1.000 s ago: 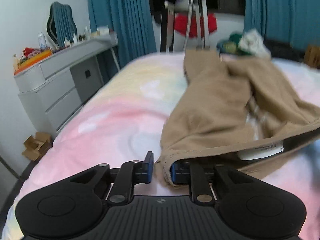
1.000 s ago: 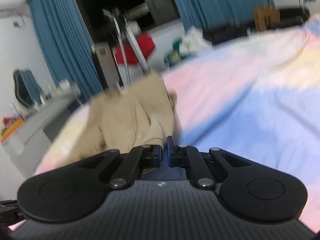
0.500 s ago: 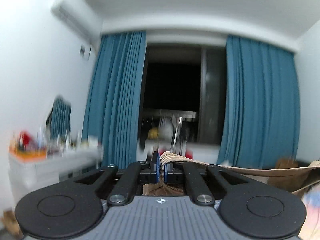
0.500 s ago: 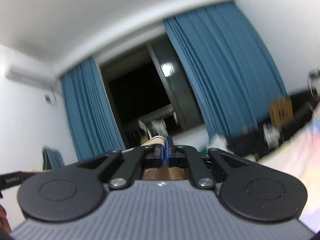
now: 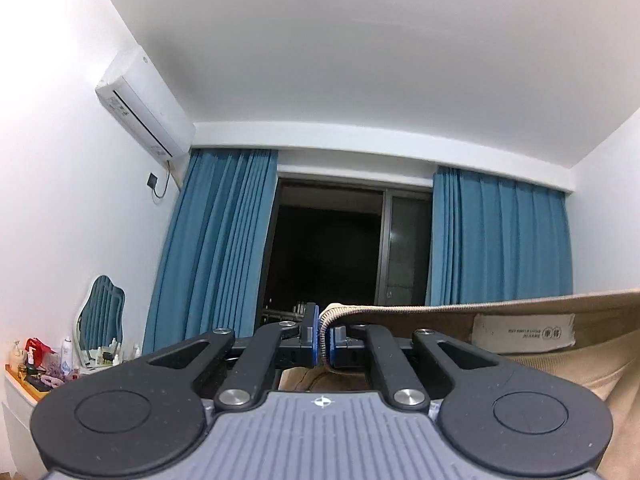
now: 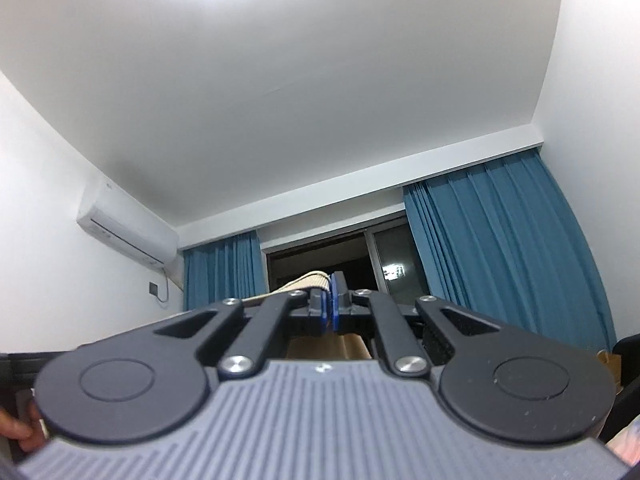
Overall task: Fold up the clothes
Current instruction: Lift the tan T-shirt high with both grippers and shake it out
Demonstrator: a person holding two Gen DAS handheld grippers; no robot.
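The tan garment [image 5: 520,364] runs off the right edge beside the left gripper [image 5: 324,340], so its full shape cannot be told; the print on its white label [image 5: 524,332] is too small to read. Behind the right gripper [image 6: 330,304], only a ribbed edge shows.

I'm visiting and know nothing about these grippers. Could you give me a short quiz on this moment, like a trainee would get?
1. True or false: the left gripper is shut on the garment.
2. What does the right gripper pinch? A) curtain B) the garment's ribbed edge C) nothing
3. Fill in: the white label sits on the garment's ____ side as the left wrist view shows it.

Key: 1 true; 2 B; 3 inner.
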